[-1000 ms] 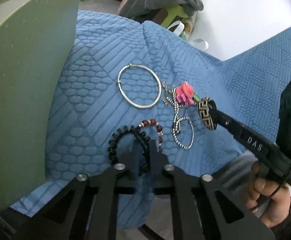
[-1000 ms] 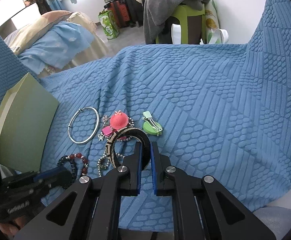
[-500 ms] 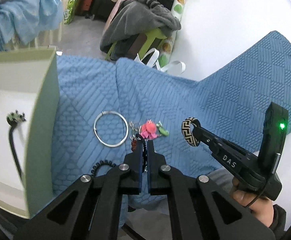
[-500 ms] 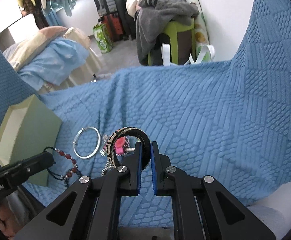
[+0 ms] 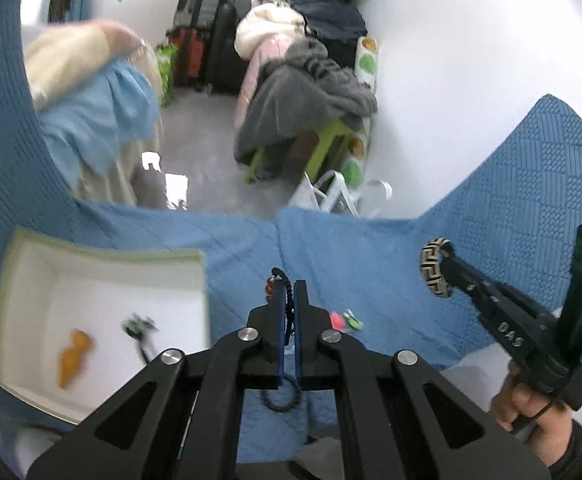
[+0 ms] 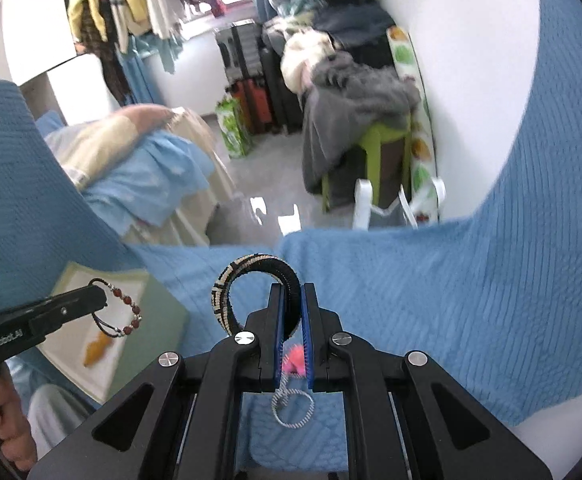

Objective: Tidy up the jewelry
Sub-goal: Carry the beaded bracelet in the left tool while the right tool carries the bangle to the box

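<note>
My left gripper [image 5: 289, 285] is shut on a bead bracelet of dark and red beads [image 5: 287, 292], held in the air to the right of the open green box [image 5: 103, 258]; the bracelet dangles from it in the right wrist view [image 6: 121, 312]. My right gripper [image 6: 291, 289] is shut on a black and cream patterned bangle [image 6: 247, 268], lifted above the blue cover; it also shows in the left wrist view [image 5: 433, 268]. The box holds an orange piece [image 5: 73, 356] and a small dark green piece [image 5: 137, 326].
On the blue quilted cover [image 5: 371, 264] lie a pink flower piece [image 6: 295, 360], a green clip [image 5: 353, 320] and a twisted silver ring [image 6: 291, 404]. Beyond the cover's edge are the floor, suitcases and a green stool with clothes [image 5: 323, 140].
Both grippers have risen from the cover, each carrying its bracelet. The left one has swung toward the box, whose inside now shows.
</note>
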